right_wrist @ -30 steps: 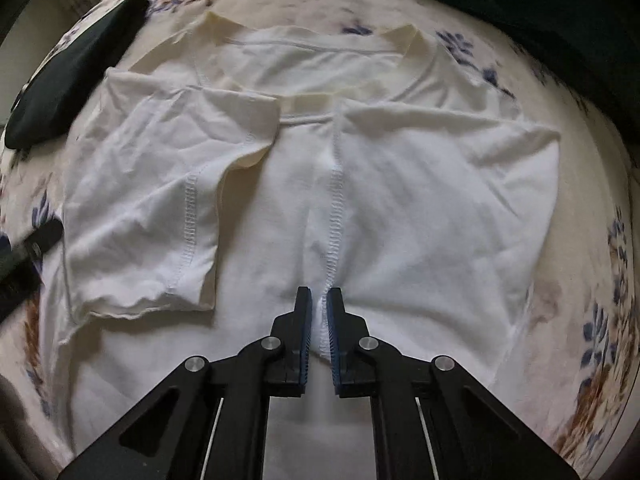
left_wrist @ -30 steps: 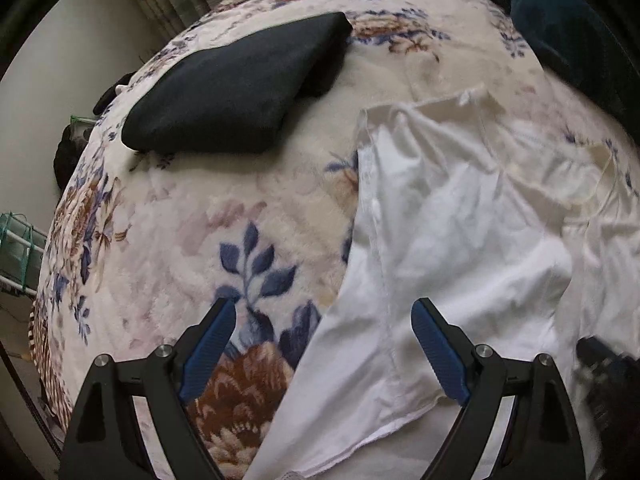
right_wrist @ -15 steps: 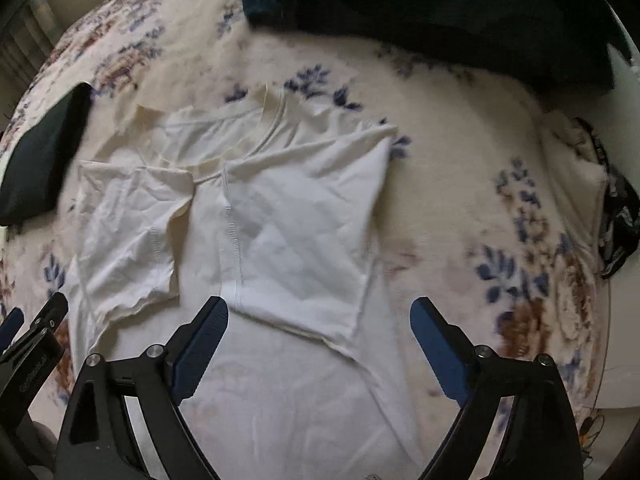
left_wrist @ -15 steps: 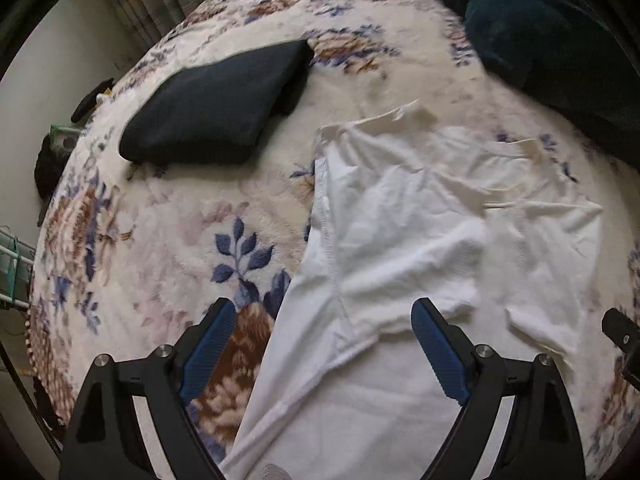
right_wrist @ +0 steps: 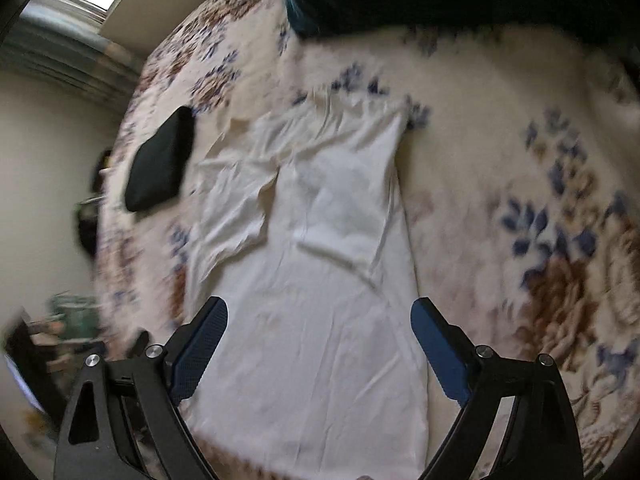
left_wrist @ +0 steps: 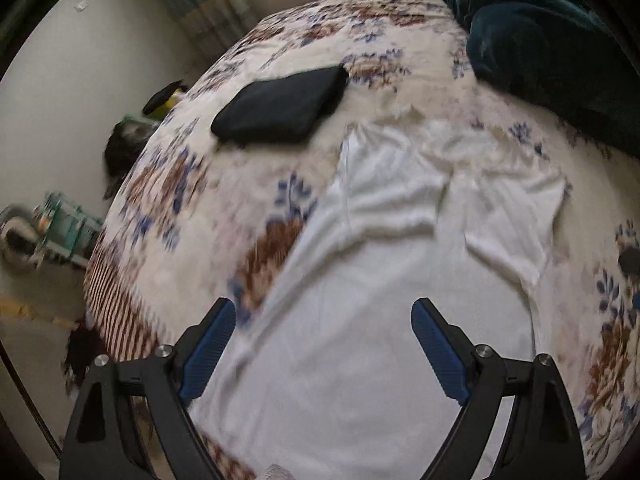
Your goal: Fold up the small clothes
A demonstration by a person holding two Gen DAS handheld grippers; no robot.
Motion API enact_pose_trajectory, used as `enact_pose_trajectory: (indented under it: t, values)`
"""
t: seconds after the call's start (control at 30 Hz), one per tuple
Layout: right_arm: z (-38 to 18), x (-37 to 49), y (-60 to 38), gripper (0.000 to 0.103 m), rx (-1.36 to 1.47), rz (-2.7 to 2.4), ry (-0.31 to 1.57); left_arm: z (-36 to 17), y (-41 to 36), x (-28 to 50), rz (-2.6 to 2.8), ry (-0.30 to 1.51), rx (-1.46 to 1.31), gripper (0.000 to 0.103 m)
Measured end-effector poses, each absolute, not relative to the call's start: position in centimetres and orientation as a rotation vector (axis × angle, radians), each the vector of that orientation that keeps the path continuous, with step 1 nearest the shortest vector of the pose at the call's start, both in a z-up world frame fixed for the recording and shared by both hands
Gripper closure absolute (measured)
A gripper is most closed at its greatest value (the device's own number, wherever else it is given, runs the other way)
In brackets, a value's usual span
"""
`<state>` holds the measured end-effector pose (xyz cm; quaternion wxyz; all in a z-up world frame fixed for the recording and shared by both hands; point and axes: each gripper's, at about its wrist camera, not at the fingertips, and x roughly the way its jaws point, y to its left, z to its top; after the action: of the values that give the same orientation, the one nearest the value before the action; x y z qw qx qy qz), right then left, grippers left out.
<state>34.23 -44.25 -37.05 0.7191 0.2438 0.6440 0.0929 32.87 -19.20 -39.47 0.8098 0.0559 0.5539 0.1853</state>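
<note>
Both sleeves folded in on white shirt (right_wrist: pixel 320 300). My left gripper (left_wrist: pixel 323 354) and right gripper (right_wrist: pixel 319 354) released, empty. Next: grasp hem below fingers, fold toward collar beyond them.

each claw (left_wrist: pixel 324 344) has black arms, silver screws and ribbed blue pads (right_wrist: pixel 200 350).

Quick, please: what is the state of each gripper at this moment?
Left gripper: open, holding nothing, above the white shirt.
Right gripper: open, holding nothing; its jaws have just been opening.

One white shirt (left_wrist: pixel 360 360), one folded black garment (left_wrist: pixel 280 110)
</note>
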Motion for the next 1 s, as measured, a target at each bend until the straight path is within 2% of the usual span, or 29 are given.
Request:
enact_pose_trajectory:
  t: [0.13,0.33,0.43,0.57,0.6,0.63,0.67,0.73,0.87,1.0]
  values:
    - [-39.3,33.4,-47.5,0.008,0.531,0.275,1.503,-43.3,-25.1,28.4,0.384,1.263,0.153,0.013]
    - [-44.2,33.5,-54.6,0.008,0.489,0.297,1.606,-53.0,-35.0,22.5,0.280,1.455,0.257,0.013]
    - [-46.2,34.6,-56.5,0.008,0.459,0.302,1.622,-56.8,-38.0,20.3,0.249,1.517,0.306,0.013]
    - [-48.9,37.0,-57.6,0.008,0.464,0.327,1.645,-59.1,-38.7,19.2,0.259,1.529,0.300,0.015]
    - [-49.3,37.5,-57.5,0.008,0.471,0.333,1.650,-59.0,-38.4,19.3,0.253,1.517,0.276,0.021]
    - [-49.8,38.5,-57.3,0.008,0.495,0.352,1.651,-58.8,-38.0,19.2,0.233,1.504,0.235,0.035]
    - [-50.2,39.4,-57.1,0.008,0.513,0.373,1.645,-58.5,-37.5,19.3,0.207,1.489,0.189,0.043]
    - [-50.7,41.1,-56.3,0.008,0.540,0.403,1.637,-57.9,-37.2,19.3,0.174,1.457,0.164,0.077]
    - [-52.1,45.9,-54.1,0.008,0.577,0.428,1.618,-56.9,-36.5,19.3,0.142,1.436,0.138,0.092]
    - [-53.3,49.9,-52.5,0.008,0.596,0.441,1.600,-56.1,-34.8,19.4,0.120,1.422,0.079,0.097]
